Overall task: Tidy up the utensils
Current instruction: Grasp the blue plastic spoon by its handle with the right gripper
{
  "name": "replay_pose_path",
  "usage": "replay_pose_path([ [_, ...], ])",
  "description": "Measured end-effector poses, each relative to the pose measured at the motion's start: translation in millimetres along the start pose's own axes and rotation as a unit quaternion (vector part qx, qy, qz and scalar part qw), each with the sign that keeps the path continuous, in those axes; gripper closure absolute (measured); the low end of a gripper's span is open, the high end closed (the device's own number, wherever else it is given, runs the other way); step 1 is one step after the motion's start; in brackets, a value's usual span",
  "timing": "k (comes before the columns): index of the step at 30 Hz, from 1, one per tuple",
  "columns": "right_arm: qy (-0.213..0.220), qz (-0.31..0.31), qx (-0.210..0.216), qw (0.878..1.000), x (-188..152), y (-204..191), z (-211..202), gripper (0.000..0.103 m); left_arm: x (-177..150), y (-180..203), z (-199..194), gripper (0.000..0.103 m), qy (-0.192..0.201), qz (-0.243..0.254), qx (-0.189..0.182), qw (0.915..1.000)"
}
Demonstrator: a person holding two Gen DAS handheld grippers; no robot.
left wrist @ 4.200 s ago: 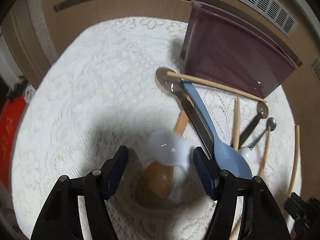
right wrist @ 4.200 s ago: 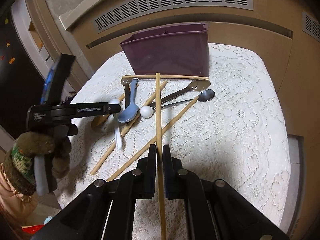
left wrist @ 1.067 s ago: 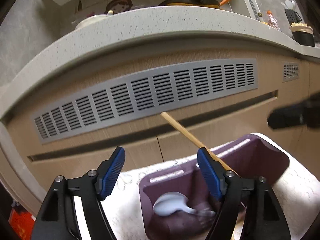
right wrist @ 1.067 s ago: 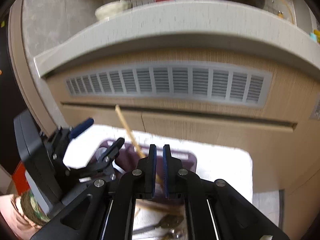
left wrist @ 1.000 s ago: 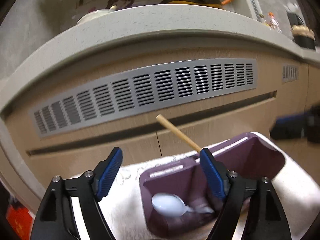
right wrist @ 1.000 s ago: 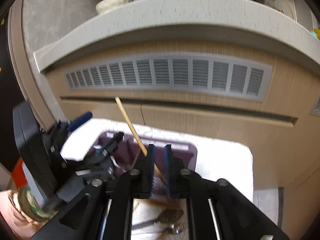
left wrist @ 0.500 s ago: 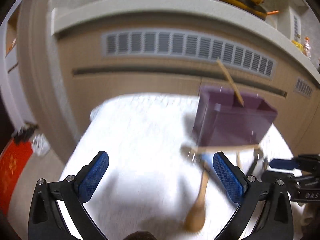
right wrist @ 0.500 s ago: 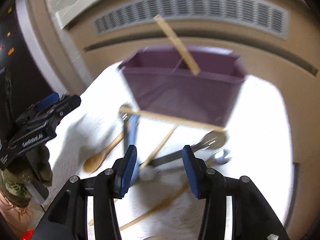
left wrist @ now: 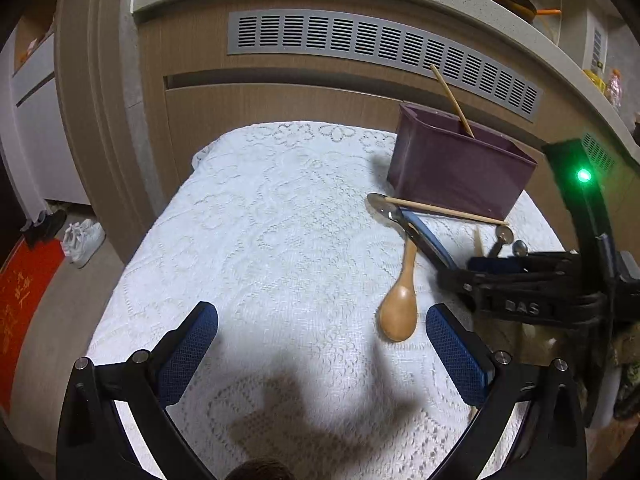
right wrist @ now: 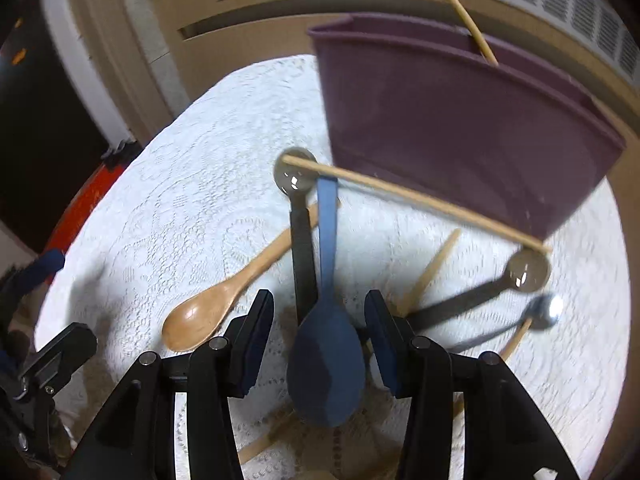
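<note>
— What lay on the desk (left wrist: 256, 240)?

— White lace cloth, with a smooth purple plastic bin (right wrist: 460, 128) at the far right, one thin wooden chopstick (right wrist: 468, 20) leaning in it and another (right wrist: 416, 200) lying along its near wall. A glossy wooden spoon (right wrist: 208, 308) lay left of the blue plastic spoon (right wrist: 326, 364).

— And the tongs?

— The right tongs (right wrist: 320, 336) stood apart, the blue spoon's bowl between them, untouched. The left tongs (left wrist: 320, 352) gaped wide over bare lace, the wooden spoon (left wrist: 400, 304) just inside the right finger.
</note>
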State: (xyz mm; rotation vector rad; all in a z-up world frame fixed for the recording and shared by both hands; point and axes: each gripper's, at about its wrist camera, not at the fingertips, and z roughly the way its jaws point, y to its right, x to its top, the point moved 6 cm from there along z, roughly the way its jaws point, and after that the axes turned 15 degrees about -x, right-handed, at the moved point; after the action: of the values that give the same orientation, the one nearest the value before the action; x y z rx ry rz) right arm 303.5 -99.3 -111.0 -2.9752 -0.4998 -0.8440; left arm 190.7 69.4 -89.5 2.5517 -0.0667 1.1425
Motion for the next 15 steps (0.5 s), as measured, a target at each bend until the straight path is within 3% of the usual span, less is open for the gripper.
replay_pose_path([
  [2,-0.001,-0.006,-0.001,1.000,-8.9,2.3,-7.7,0.061,1.8,-0.7,-0.4,0.000,0.003,-0.002,0.003,1.0000],
  [3,-0.003,-0.005,-0.001,1.000,-12.6,4.2,-11.3,0.071,1.6,-0.1,0.1,0.000,0.003,-0.003,0.002,1.0000],
  [9,0.003,0.032,0.010,0.999,-51.5,32.0,-47.6,0.071,-3.9,13.9,10.7,0.000,-0.016,0.007,-0.031,0.9994],
  [15,0.026,0.078,-0.020,0.996,-87.0,68.7,-82.6,0.071,-7.9,32.9,25.9,0.000,-0.022,0.036,-0.058,0.9974],
])
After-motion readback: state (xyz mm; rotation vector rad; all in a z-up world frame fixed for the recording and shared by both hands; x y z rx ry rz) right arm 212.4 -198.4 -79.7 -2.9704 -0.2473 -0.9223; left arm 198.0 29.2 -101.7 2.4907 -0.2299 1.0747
